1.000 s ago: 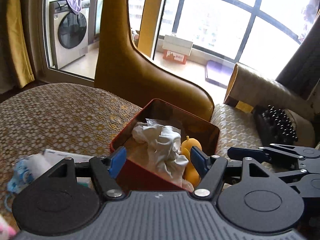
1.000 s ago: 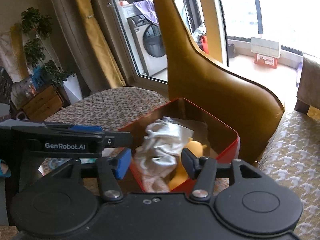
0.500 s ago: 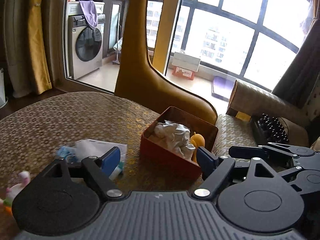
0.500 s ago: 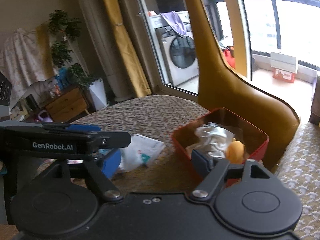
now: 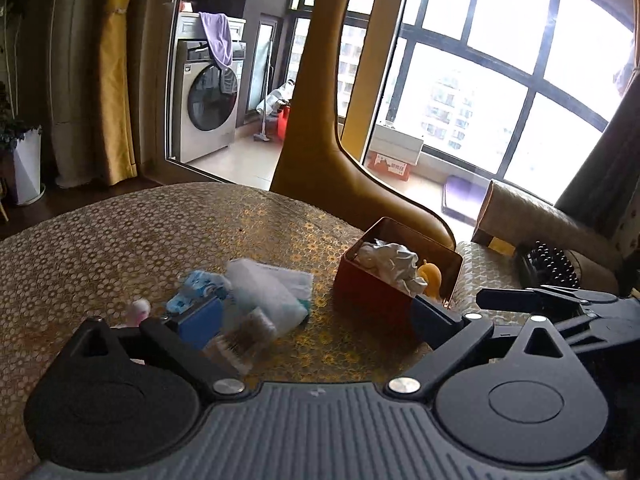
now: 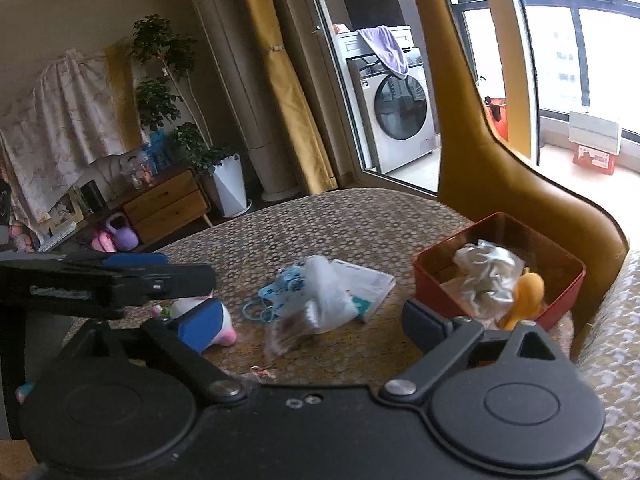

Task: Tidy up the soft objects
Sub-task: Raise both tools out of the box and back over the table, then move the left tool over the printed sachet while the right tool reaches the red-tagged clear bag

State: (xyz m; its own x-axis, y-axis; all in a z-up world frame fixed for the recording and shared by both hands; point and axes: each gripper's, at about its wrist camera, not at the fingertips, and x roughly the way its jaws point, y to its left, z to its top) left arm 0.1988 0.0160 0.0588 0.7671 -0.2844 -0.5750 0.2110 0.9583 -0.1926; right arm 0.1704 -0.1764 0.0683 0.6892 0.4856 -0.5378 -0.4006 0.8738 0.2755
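**Both grippers open and empty above the table, soft items partly boxed**

The left gripper (image 5: 316, 316) has its jaws spread wide and opening further, with nothing clamped between them; its blue-padded fingers (image 5: 198, 320) frame the clutter on the table without touching any of it. The right gripper (image 6: 316, 320) is likewise wide and widening, its pads bare and holding nothing. In the right wrist view the left gripper's fingers reach in from the left edge, beside the right gripper.

Just beyond the fingers lies a loose heap on the patterned tablecloth (image 5: 120, 240): a clear plastic bag (image 6: 324, 292) lying over a white flat packet (image 6: 368, 280), with a blue face mask (image 6: 276, 288) touching the bag's left side. A small white and pink plush toy (image 6: 212, 320) sits to the left of the heap, partly behind the right gripper's left finger.

To the right of the heap, apart from it, stands the red box (image 6: 560, 292) near the table's edge. Inside it lies a crumpled white cloth (image 6: 484, 276) and, against the near corner, a yellow soft toy (image 6: 528, 296) poking above the rim.

Behind the box rises a mustard-yellow chair back (image 5: 320, 140). Farther off, past a glass door, stands a washing machine (image 5: 204, 108) with a purple cloth (image 5: 218, 40) draped over its top.
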